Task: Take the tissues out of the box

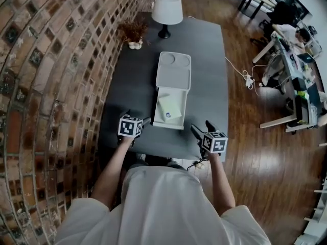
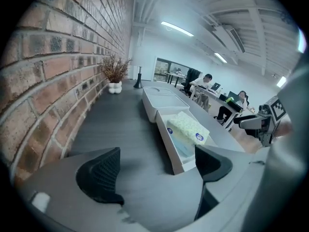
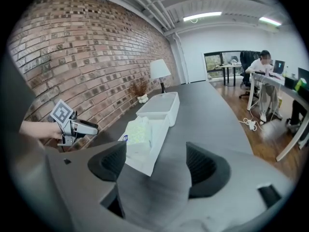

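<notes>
A white box (image 1: pixel 162 120) lies open in the middle of the dark table (image 1: pixel 209 60), its lid (image 1: pixel 173 70) folded back on the far side. A pale green tissue pack (image 1: pixel 169 107) rests inside it. My left gripper (image 1: pixel 137 117) is just left of the box's near end, open and empty. The right gripper (image 1: pixel 203 127) hovers at the near right of the box, jaws apart with nothing between them. The left gripper view looks along the box wall (image 2: pixel 166 139) to the tissue pack (image 2: pixel 189 127). In the right gripper view the tissue pack (image 3: pixel 139 132) lies ahead to the left.
A white lamp (image 1: pixel 167 11) and a small pot of dried plants (image 1: pixel 134 37) stand at the table's far end by the brick wall (image 1: pixel 56 60). A cable and power strip (image 1: pixel 249 79) lie on the wooden floor at right, beyond them desks with seated people (image 1: pixel 291 34).
</notes>
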`<control>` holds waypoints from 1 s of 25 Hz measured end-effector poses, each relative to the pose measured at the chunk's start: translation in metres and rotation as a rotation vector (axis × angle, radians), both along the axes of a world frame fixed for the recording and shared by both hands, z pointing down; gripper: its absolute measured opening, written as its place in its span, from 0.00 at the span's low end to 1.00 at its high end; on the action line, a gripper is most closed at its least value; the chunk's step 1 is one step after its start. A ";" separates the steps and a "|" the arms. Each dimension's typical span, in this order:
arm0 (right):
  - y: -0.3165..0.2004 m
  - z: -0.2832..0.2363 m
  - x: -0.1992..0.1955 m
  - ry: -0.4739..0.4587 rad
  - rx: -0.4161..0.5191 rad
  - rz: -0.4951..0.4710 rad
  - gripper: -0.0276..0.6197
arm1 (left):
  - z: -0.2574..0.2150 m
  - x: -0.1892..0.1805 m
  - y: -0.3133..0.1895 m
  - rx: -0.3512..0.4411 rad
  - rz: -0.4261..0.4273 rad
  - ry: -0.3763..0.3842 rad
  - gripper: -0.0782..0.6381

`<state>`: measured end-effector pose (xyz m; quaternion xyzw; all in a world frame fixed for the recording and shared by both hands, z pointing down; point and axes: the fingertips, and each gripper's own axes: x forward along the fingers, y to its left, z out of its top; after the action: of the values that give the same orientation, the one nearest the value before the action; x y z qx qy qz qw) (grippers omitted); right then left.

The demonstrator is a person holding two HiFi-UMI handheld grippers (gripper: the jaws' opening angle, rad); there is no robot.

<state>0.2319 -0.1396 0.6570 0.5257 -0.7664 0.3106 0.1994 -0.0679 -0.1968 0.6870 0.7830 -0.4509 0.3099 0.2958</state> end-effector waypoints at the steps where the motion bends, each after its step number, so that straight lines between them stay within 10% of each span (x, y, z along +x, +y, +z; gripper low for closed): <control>1: 0.001 -0.002 0.004 0.000 0.007 -0.001 0.66 | -0.001 -0.003 -0.002 0.009 0.011 0.003 0.78; 25: -0.040 -0.031 0.018 0.134 0.065 -0.438 0.66 | -0.048 -0.033 -0.026 0.244 0.180 0.116 0.75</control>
<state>0.2495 -0.1798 0.6258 0.3724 -0.8568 0.1996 0.2956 -0.1010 -0.2225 0.6389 0.8668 -0.3956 0.2325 0.1951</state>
